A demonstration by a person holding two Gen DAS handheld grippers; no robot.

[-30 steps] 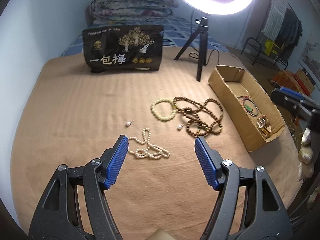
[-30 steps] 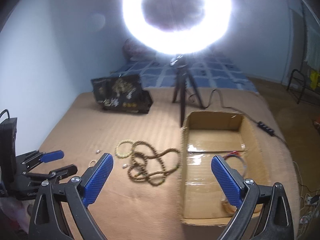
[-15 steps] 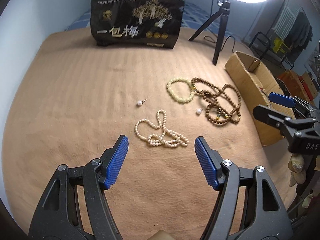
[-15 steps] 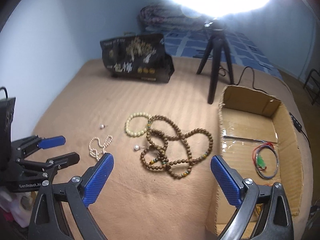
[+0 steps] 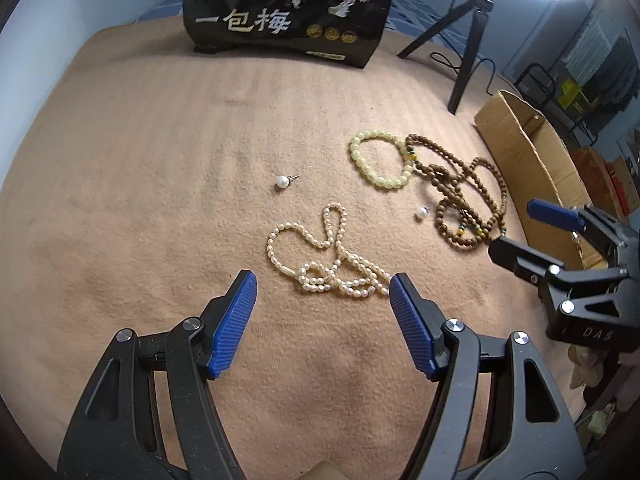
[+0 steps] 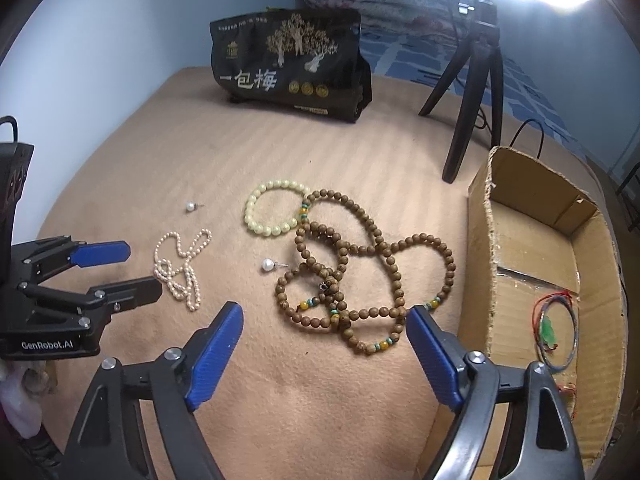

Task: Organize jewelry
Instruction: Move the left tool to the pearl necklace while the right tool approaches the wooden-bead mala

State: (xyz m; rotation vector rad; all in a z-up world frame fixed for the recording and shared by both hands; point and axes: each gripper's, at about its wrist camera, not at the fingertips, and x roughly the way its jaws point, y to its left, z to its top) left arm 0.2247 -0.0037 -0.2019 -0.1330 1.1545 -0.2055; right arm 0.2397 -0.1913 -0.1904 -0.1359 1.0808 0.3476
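We held the left gripper [image 5: 323,286] low over the tan blanket [image 5: 160,160] with its blue fingers [image 5: 236,312] spread wide and nothing between them. The pearl necklace [image 5: 328,260] lay coiled on the blanket just ahead of that gap, toward 12 o'clock, its near end close beside the right-hand finger tip. From the necklace, one pearl stud earring [image 5: 283,181] lay at 11 o'clock and a second stud [image 5: 421,212] at 2 o'clock.

Our right gripper [image 6: 324,322] also had its fingers [image 6: 216,352] spread apart and gripped nothing. The brown wooden bead strand [image 6: 372,264] lay in tangled loops directly ahead of it, the nearest loop reaching between the two finger tips. A pale yellow-green bead bracelet [image 6: 274,208] touched the strand's far left side, at about 11 o'clock from the gripper. The second stud lay just left of the brown loops.

The cardboard box [image 6: 536,216] stood open at 3 o'clock of the wooden beads, with a thin red and blue cord bangle [image 6: 558,332] carrying a green charm on its floor. At 12 o'clock, well beyond the jewelry, we saw a black printed bag [image 6: 288,64] standing, and at 1 o'clock a black tripod [image 6: 472,92] with a ring light above it.
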